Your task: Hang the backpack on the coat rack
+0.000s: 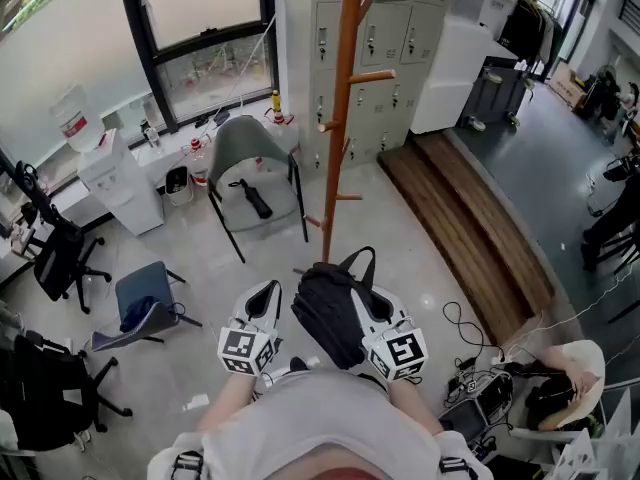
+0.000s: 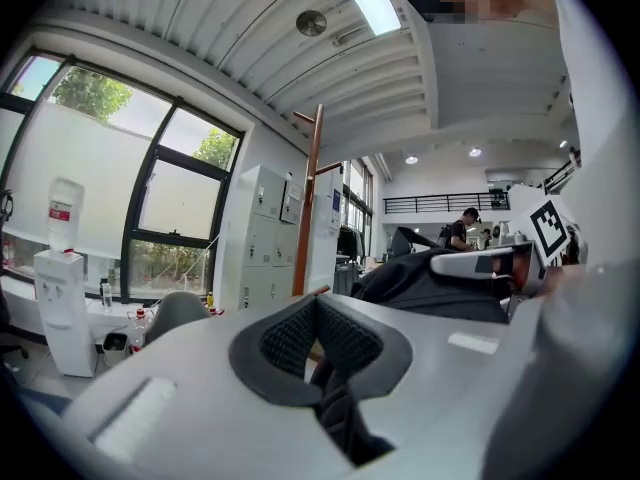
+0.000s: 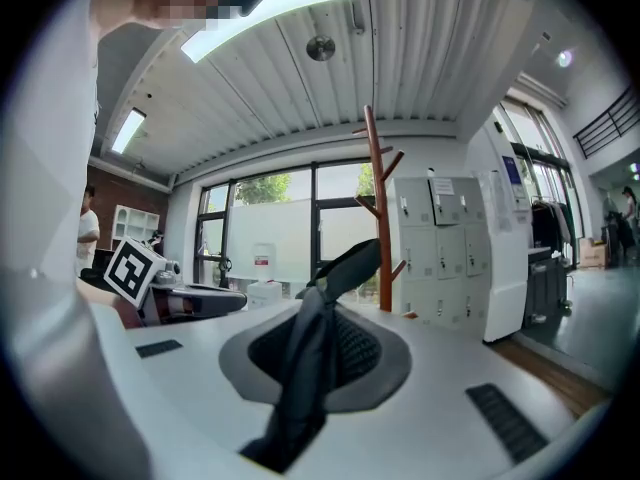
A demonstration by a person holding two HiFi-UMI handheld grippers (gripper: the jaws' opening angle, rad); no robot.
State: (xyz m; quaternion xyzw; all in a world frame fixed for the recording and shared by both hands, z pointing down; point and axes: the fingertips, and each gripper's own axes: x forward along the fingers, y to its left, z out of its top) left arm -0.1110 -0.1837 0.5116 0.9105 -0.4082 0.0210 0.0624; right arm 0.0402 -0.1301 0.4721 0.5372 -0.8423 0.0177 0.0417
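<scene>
A black backpack (image 1: 328, 313) hangs between my two grippers, just in front of my body. My left gripper (image 1: 264, 301) is shut on a dark strap (image 2: 338, 408) at the pack's left side. On its right side my right gripper (image 1: 374, 305) is shut on another black strap (image 3: 308, 368), whose loop (image 1: 358, 261) rises above the jaws. The orange wooden coat rack (image 1: 344, 98) stands straight ahead on the floor, its pegs bare. It also shows as the coat rack (image 2: 311, 208) past the left jaws and as the coat rack (image 3: 378, 208) past the right jaws. The backpack's bulk (image 2: 430, 280) lies right of the left gripper (image 2: 318, 313).
A grey chair (image 1: 250, 158) stands left of the rack's foot and a water dispenser (image 1: 118, 176) further left. Grey lockers (image 1: 390, 28) are behind the rack. A wooden step (image 1: 470, 228) runs on the right. A blue chair (image 1: 145, 298), floor cables (image 1: 470, 366) and a seated person (image 1: 570, 378) are nearby.
</scene>
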